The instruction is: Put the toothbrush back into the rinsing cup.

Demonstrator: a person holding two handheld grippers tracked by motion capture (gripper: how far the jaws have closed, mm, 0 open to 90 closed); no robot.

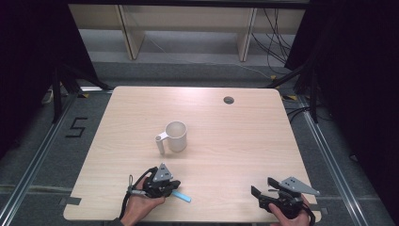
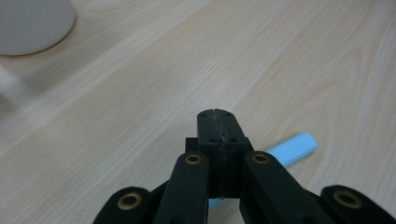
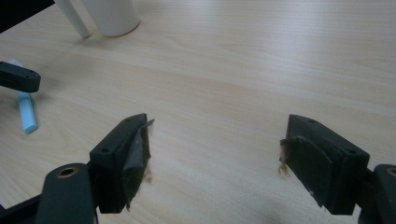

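Note:
A white mug [image 1: 177, 136] stands upright at the middle of the wooden table [image 1: 235, 141], its handle toward the left; its base also shows in the left gripper view [image 2: 28, 23] and the right gripper view [image 3: 112, 16]. A light blue stick [image 1: 181, 196] lies flat on the table near the front edge. My left gripper [image 1: 173, 184] hovers just over the stick's left end, its jaws shut tight together with nothing between them [image 2: 215, 114]; the stick [image 2: 294, 148] passes under them. My right gripper [image 1: 263, 186] rests at the front right, jaws wide open and empty [image 3: 215, 135].
A round cable hole [image 1: 228, 100] sits near the table's far edge. Pale shelving [image 1: 188, 28] stands beyond the table, with cables on the floor at the right. A floor marking "5" [image 1: 76, 127] lies to the left. Bare wood spans between the two grippers.

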